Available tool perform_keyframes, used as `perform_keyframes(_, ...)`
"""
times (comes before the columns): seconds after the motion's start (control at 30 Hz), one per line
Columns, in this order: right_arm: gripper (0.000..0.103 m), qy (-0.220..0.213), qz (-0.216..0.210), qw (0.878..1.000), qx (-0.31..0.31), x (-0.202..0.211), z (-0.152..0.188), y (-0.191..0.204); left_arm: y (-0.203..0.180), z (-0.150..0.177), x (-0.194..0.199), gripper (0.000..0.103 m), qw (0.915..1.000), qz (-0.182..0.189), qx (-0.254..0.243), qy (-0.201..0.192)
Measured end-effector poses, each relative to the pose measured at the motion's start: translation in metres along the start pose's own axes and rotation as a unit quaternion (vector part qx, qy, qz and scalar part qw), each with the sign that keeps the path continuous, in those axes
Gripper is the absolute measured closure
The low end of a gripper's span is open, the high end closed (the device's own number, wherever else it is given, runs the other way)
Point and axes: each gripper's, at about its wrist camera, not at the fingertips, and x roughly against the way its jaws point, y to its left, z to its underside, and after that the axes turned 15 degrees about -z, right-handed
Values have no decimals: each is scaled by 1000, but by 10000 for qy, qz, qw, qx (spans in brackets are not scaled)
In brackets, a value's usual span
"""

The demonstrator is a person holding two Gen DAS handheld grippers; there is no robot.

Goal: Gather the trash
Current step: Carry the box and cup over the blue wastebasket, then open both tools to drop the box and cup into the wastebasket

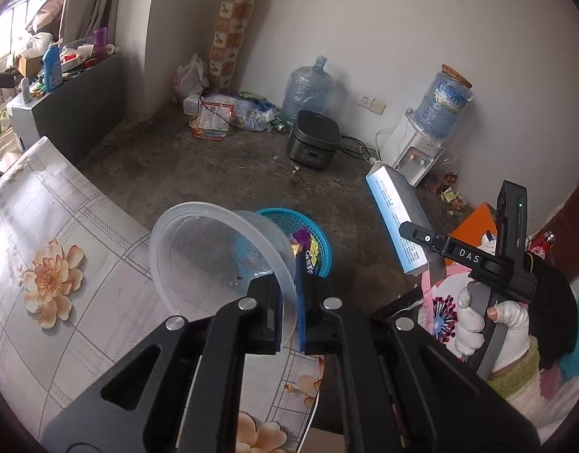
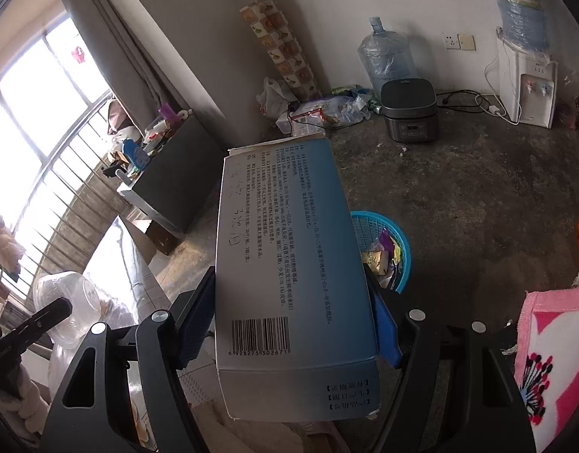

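Observation:
My left gripper (image 1: 289,302) is shut on the rim of a clear plastic bowl (image 1: 206,253), tilted on its side over the table's edge. Beyond it on the floor stands a blue basket (image 1: 321,245) with several wrappers inside. My right gripper (image 2: 293,294) is shut on the sides of a blue-and-white cardboard box (image 2: 289,249), held lengthwise above the floor, with the basket (image 2: 400,234) just to its right. In the left wrist view the box (image 1: 398,219) hangs right of the basket, and a white-gloved hand (image 1: 474,321) holds that gripper.
A table with a floral cloth (image 1: 51,226) lies at the left. A dark rice cooker (image 1: 314,139), a water jug (image 1: 308,87), a dispenser (image 1: 413,151) and loose bags (image 1: 221,113) line the far wall. A pink towel (image 2: 553,358) is at the right.

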Motion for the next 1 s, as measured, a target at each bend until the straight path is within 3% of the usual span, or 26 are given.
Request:
perform_keyframes(0.17,33,338,-243,9951,-902,-50,6,-53,-31,-42,-92,99,9966,438,-118,689)
perform_keyframes(0.37,31,439,-38,9856,-1633,-125,-3,-111,-68,-78,-194,99,9916,385,-432,1156)
perform_keyframes(0.43,28,374,159,9819,-1852,-154,-7,-135,-77,-85,-226,91,9897,444,-475,1277)
perform_keyframes(0.5,28,462,524,9786,-1938,-184,-5,-160,-80,-88,-257,56,9881,366,-453,1426)
perform_keyframes(0.57,28,633,852,9726,-2067,-208,0,-184,-79,-86,-274,56,9876,279,-328,1508)
perform_keyframes(0.67,28,618,857,9657,-2373,-215,15,-200,-68,-80,-280,56,9861,346,-77,1620)
perform_keyframes(0.8,28,499,757,9703,-2244,-204,24,-195,-54,-77,-263,56,9881,302,-80,1505)
perform_keyframes(1.0,28,251,773,9764,-1999,-167,25,-173,-39,-79,-196,56,9934,341,-4,1092)
